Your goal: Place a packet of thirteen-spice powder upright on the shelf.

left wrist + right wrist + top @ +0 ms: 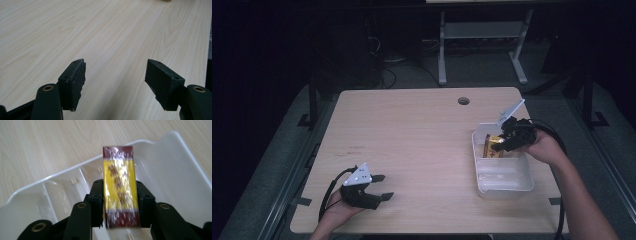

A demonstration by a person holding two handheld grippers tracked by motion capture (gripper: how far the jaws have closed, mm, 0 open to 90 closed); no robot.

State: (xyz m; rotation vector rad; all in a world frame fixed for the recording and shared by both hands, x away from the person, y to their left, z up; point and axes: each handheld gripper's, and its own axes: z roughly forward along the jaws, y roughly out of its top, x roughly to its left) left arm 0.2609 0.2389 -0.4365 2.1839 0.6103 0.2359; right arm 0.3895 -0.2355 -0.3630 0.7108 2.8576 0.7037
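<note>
Right gripper (121, 202): clenched on a yellow and dark-red wrapped packet (120, 185), jaws pressing its two long sides near the lower end.
Packet position: held above the far compartment of the white divided tray (504, 186) at the right side of the bench (412, 140); whether its far end touches the tray floor cannot be told.
Left gripper (117, 82): released, jaws wide apart over bare wood near the front left of the bench, holding nothing.
Slip risk: the wrapper looks glossy and the grip sits low on the packet, so the packet could slide or pivot between the jaws.
Tray risk: the tray looks light and nothing steadies it, so a push from the packet or the jaws against its wall or divider could shove or tip it.
Placement risk: letting go while the packet is tilted may leave it propped across the divider instead of lying flat in one compartment.
</note>
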